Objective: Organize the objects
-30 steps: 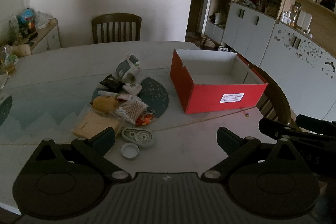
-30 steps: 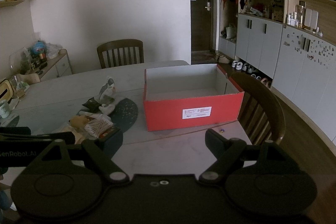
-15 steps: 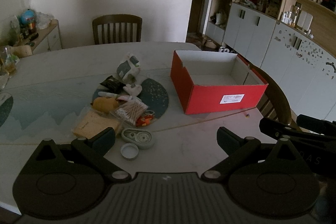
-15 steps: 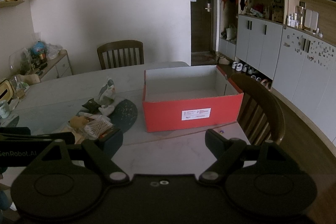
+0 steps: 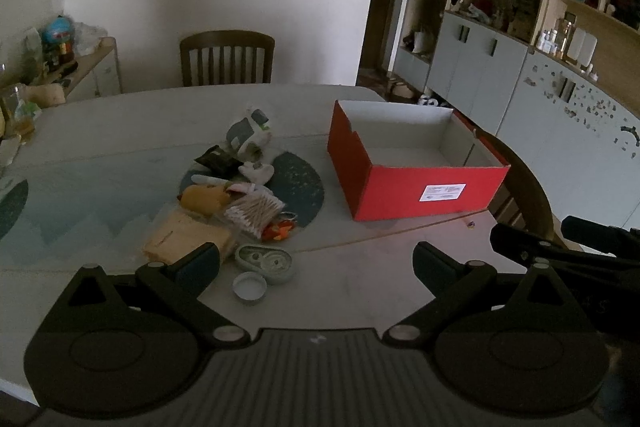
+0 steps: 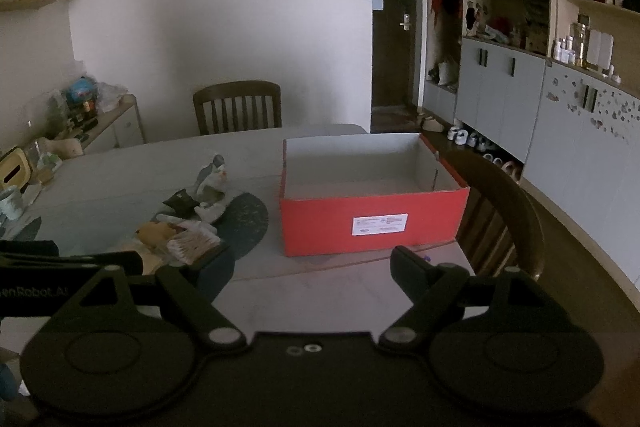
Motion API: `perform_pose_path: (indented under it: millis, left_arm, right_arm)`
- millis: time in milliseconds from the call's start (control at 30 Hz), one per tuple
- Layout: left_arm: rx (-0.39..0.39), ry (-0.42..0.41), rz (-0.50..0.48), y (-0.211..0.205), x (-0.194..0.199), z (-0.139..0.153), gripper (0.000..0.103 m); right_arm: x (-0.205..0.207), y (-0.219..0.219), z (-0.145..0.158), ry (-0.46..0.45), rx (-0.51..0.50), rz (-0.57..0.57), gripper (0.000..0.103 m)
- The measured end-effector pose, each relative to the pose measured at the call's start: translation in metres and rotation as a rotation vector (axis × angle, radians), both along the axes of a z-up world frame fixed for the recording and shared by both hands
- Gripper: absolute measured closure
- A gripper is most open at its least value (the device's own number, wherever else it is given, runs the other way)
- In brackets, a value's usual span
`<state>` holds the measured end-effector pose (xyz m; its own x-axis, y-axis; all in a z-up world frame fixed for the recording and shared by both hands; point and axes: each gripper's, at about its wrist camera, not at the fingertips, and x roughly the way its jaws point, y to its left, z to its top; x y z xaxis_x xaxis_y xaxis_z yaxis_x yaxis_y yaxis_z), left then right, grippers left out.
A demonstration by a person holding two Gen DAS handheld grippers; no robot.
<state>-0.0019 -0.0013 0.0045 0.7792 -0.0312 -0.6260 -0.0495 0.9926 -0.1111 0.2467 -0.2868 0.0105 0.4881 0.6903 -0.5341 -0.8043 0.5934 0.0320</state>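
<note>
An open, empty red box [image 5: 416,183] stands on the table's right side; it also shows in the right wrist view [image 6: 372,223]. A pile of small objects lies left of it on a dark round mat [image 5: 298,185]: a pack of cotton swabs [image 5: 254,211], a yellow item [image 5: 202,197], a tan packet [image 5: 188,235], a grey-green oval case [image 5: 264,261], a white cap [image 5: 250,287], a folded cloth [image 5: 246,135]. My left gripper [image 5: 316,259] is open and empty above the table's near edge. My right gripper [image 6: 312,267] is open and empty in front of the box.
A wooden chair [image 5: 226,57] stands at the table's far side, another chair [image 6: 508,211] right of the box. Cabinets [image 6: 500,87] line the right wall. A cluttered sideboard [image 5: 60,67] is at far left. Cups stand at the table's left edge [image 6: 10,201].
Both grippers have stayed open and almost still. The right wrist view has drifted slightly; nothing on the table has moved.
</note>
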Motion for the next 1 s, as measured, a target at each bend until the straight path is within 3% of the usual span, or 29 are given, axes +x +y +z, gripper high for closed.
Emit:
perform_pose_path:
  millis: [467, 600, 800, 1000]
  left_arm:
    - [-0.083, 0.031, 0.011, 0.054, 0.040, -0.016, 0.000]
    - [-0.043, 0.045, 0.007, 0.073, 0.061, -0.026, 0.000]
    - [0.084, 0.062, -0.013, 0.101, 0.088, -0.055, 0.000]
    - [0.105, 0.116, -0.039, 0.130, 0.113, -0.087, 0.000]
  right_arm:
    - [-0.006, 0.058, -0.014, -0.008, -0.058, 0.031, 0.018]
    - [-0.004, 0.085, -0.025, -0.003, -0.064, 0.060, 0.018]
    - [-0.011, 0.123, -0.044, -0.012, -0.112, 0.145, 0.018]
    - [-0.024, 0.151, -0.068, 0.015, -0.196, 0.253, 0.018]
